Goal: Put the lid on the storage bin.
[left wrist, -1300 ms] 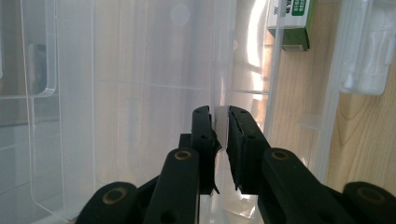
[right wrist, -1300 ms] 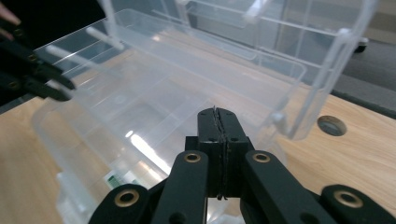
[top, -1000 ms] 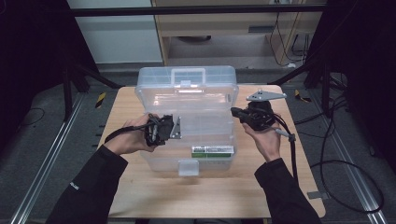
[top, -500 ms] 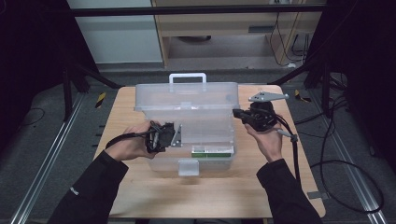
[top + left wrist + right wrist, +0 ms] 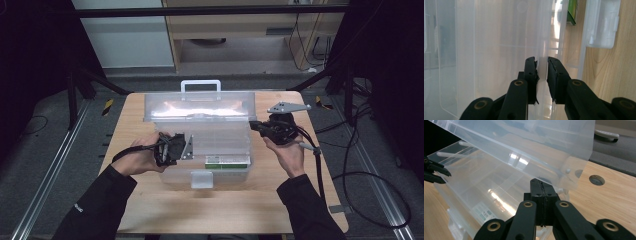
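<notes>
A dim workroom with dark frame legs and loose cables on the grey floor surrounds the light wooden desk (image 5: 240, 205) I am working over. In the middle of the desk sits a clear plastic storage box (image 5: 220, 150), its hinged lid (image 5: 200, 106) raised partway with the white carry handle (image 5: 200, 85) at the far edge and a latch tab (image 5: 202, 178) at the near edge. A green-labelled packet (image 5: 227, 161) lies inside near the front wall. My left claw (image 5: 181, 148) is at the box's left end; in the left gripper view (image 5: 541, 70) its jaws straddle a thin clear wall of the box, and they have just been opening a little, with a slim gap showing on the right side, so the pads no longer pinch it. My right claw (image 5: 254, 126) sits at the box's right end under the lid's corner; in the right gripper view (image 5: 541, 192) its jaws are pressed together with nothing between them, tips just beneath the lid's edge.
</notes>
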A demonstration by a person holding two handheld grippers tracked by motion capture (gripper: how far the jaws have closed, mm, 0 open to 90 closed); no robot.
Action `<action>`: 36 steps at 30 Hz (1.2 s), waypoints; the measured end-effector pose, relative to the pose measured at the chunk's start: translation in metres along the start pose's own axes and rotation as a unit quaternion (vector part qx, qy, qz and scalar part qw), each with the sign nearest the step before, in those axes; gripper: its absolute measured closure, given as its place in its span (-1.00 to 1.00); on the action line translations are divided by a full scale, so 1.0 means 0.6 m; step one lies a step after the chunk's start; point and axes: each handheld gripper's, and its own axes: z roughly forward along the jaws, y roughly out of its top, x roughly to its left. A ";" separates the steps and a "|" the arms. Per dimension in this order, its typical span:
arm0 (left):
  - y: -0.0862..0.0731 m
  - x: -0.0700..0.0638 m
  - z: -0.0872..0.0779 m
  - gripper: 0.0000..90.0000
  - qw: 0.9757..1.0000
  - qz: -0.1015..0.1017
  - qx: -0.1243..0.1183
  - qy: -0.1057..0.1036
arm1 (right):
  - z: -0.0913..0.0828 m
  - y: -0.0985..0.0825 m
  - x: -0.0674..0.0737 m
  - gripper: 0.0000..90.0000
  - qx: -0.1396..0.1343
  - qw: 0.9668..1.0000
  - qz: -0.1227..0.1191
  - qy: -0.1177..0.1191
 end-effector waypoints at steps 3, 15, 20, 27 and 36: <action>-0.003 0.000 -0.004 0.60 1.000 -0.011 -0.009 0.002 | -0.001 -0.003 0.001 1.00 -0.001 1.000 0.002 0.002; -0.042 -0.002 -0.037 0.52 0.992 -0.100 -0.078 0.024 | -0.002 -0.009 0.002 1.00 0.001 1.000 -0.006 0.004; -0.079 0.001 -0.051 0.59 0.976 -0.175 -0.122 0.035 | -0.002 -0.010 0.003 1.00 0.003 1.000 -0.006 0.004; -0.117 0.002 -0.056 0.78 0.952 -0.259 -0.152 0.067 | -0.003 -0.013 0.004 1.00 0.004 1.000 -0.008 0.005; -0.158 0.001 -0.049 0.90 0.919 -0.347 -0.165 0.090 | -0.004 -0.016 0.005 1.00 0.007 1.000 -0.010 0.004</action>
